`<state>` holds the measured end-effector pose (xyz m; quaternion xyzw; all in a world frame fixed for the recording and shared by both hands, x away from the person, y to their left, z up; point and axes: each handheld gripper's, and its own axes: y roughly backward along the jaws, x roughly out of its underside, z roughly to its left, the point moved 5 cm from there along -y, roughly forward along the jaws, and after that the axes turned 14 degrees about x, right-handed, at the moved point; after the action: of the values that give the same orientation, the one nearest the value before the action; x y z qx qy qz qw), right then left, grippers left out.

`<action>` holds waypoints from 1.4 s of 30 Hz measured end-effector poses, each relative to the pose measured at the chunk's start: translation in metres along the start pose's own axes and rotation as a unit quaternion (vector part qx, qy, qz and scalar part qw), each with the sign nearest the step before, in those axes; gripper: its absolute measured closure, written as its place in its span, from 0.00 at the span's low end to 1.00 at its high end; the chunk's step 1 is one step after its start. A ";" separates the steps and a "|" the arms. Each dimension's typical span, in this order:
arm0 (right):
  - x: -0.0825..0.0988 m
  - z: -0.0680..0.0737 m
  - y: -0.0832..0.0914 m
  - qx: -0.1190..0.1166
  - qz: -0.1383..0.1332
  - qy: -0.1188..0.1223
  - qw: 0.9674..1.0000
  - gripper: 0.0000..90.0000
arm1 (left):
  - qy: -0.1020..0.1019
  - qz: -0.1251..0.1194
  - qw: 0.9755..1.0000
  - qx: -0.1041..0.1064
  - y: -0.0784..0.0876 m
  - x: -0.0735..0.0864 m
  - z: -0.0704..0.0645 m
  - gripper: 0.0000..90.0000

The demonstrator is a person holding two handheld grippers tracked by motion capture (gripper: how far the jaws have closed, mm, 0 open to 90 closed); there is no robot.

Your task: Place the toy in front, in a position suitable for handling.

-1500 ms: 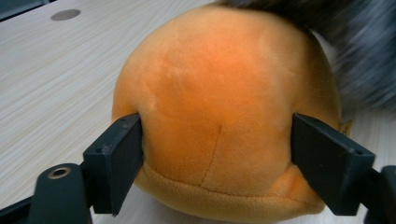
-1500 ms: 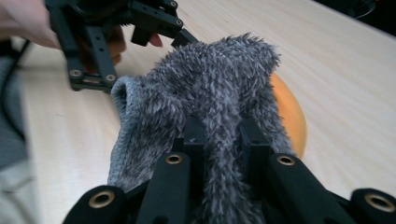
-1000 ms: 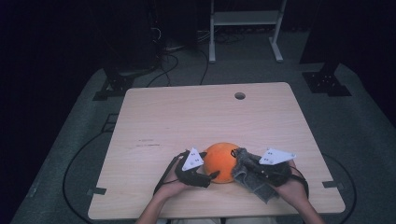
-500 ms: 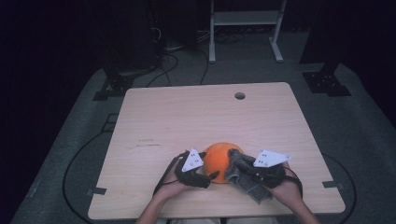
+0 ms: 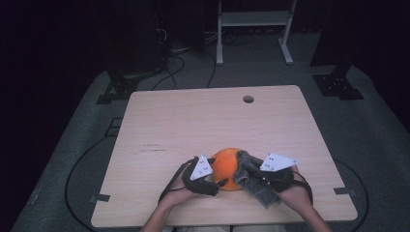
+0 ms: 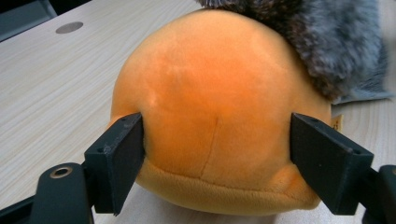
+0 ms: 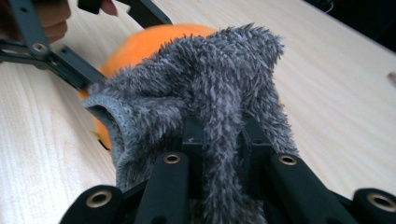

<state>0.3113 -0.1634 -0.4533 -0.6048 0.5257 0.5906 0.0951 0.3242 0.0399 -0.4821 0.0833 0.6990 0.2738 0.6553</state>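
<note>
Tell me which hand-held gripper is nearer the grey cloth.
Right. The right hand-held gripper pinches the cloth; the left hand-held gripper clamps the orange ball beside it.

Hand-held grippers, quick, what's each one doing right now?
Left hand-held gripper: closed on the orange plush ball, one jaw on each side.
Right hand-held gripper: shut on the grey fuzzy cloth.
</note>
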 end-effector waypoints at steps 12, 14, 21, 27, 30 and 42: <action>-0.011 -0.006 0.009 -0.013 -0.011 -0.034 0.999 0.84 | -0.005 0.004 1.000 0.005 0.000 -0.001 0.001 0.20; -0.002 -0.001 -0.002 -0.005 0.005 -0.015 1.000 0.84 | -0.004 0.001 1.000 0.006 0.002 -0.002 0.000 0.14; 0.012 -0.011 0.002 -0.013 0.017 -0.044 0.999 0.84 | -0.004 -0.005 1.000 0.011 0.006 -0.006 -0.004 0.24; 0.028 -0.030 0.006 0.035 0.063 -0.025 0.997 0.84 | -0.001 -0.015 1.000 0.005 0.004 -0.012 -0.005 0.38; 0.026 -0.034 0.013 0.042 0.055 -0.027 0.997 0.84 | -0.004 -0.012 1.000 0.003 0.003 -0.011 -0.004 0.38; -0.003 0.008 0.009 -0.024 0.008 0.007 1.000 0.84 | 0.004 -0.002 1.000 0.005 -0.002 -0.008 -0.004 0.38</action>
<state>0.3002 -0.1597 -0.4482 -0.6068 0.5165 0.5999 0.0726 0.3215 0.0332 -0.4765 0.0842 0.7033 0.2695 0.6524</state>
